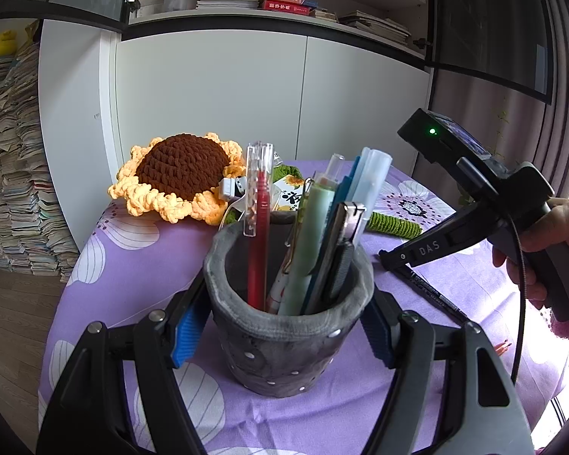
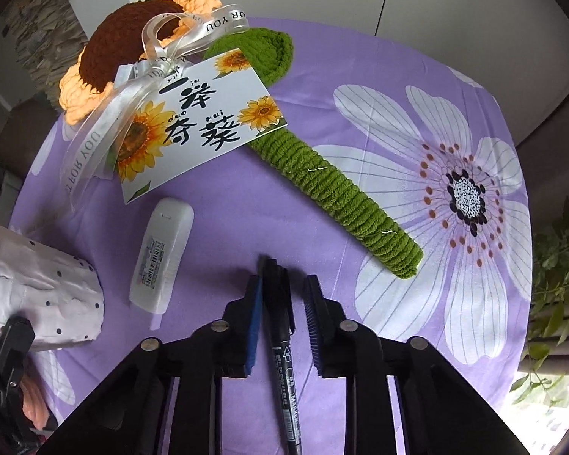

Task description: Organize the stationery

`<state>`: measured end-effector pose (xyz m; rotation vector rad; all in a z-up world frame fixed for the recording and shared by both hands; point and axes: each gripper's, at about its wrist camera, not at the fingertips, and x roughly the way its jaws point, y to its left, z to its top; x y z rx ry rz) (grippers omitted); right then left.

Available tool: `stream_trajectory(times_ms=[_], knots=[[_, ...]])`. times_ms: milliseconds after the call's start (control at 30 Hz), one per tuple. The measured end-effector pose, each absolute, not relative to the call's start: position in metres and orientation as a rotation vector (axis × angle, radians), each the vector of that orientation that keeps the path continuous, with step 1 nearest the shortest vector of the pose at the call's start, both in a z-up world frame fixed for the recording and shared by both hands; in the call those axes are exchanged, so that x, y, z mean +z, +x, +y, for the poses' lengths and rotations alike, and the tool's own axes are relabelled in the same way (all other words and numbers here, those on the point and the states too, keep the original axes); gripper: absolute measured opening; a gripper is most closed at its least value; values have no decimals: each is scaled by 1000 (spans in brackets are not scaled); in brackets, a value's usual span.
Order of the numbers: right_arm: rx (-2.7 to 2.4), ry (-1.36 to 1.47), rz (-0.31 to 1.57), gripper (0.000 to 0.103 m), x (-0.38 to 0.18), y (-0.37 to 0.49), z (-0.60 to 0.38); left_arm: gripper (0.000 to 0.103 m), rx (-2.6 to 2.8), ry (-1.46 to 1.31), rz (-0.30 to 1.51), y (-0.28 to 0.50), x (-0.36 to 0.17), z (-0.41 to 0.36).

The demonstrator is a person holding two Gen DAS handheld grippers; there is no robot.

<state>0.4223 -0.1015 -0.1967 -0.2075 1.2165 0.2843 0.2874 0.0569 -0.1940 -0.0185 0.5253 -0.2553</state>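
**Black marker lies between the right jaws; left jaws grip the pen holder**

The left gripper (image 1: 280,341) has its jaws closed on the grey pen holder (image 1: 288,341), blue pads pressed against both sides of its wall. The holder stands upright on the purple flowered desk (image 1: 132,265) and is crowded with pens, among them a red pen (image 1: 257,242) and a pale green one (image 1: 311,235).

To the right of the holder, the right gripper (image 2: 284,318) points steeply down at the desk. The black marker (image 2: 280,326) lies flat on the cloth in the gap between its jaws. The jaws are narrow; the left pad sits just against the marker's side, while a strip of purple cloth shows between the marker and the right pad, so the marker is not clamped. A hand (image 1: 542,242) holds this gripper's handle.

A white eraser (image 2: 163,261) lies on the desk between the holder and the marker. Beyond the holder a crocheted sunflower (image 2: 132,45) lies with its green stem (image 2: 334,189) running toward the marker, and a printed card (image 2: 197,125) is tied to it with ribbon.
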Motion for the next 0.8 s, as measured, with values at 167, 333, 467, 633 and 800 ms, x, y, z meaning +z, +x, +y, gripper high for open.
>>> stream_trajectory(times_ms=[167, 333, 467, 633, 800], knots=[[305, -142, 1164, 16, -182, 403, -112, 71, -256, -19, 526, 288, -194, 57], [372, -81, 1005, 16, -124, 356, -121, 71, -255, -18, 526, 288, -194, 57], [437, -66, 842, 15, -69, 315, -116, 71, -256, -19, 526, 288, -194, 57], [522, -54, 641, 15, -6, 281, -102, 71, -256, -19, 527, 288, -194, 57], [612, -47, 523, 15, 31, 268, -80, 71, -258, -21, 528, 288, -195, 57]])
